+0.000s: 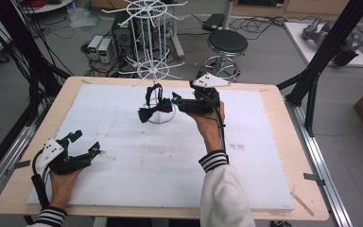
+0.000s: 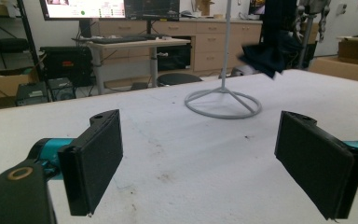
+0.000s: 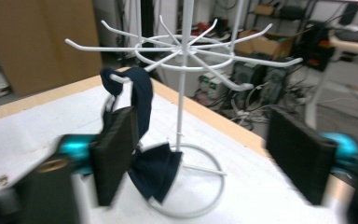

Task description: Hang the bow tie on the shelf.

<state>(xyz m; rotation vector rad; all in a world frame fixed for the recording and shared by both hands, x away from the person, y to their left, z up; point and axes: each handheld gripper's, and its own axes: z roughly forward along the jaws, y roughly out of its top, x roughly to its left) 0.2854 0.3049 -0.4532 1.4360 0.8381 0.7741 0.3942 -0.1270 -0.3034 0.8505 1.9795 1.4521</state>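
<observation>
A white wire rack [image 1: 150, 71] stands at the back middle of the white mat. A dark navy bow tie [image 1: 155, 109] hangs by its strap from one of the lower hooks, down near the round base. In the right gripper view the bow tie [image 3: 156, 170] dangles beside the pole of the rack [image 3: 182, 51], just off the left jaw. My right gripper [image 1: 174, 100] sits right of the bow tie, open, with nothing between its pads. My left gripper [image 1: 87, 142] rests at the front left, open and empty. From there, the bow tie [image 2: 272, 53] and rack base [image 2: 223, 103] lie far ahead.
A white mat [image 1: 170, 161] covers most of the wooden table [image 1: 283, 142]. Behind the table stand a black stool [image 1: 227, 43] and floor electronics [image 1: 101, 47]. Black frame posts [image 1: 326, 52] rise at both sides.
</observation>
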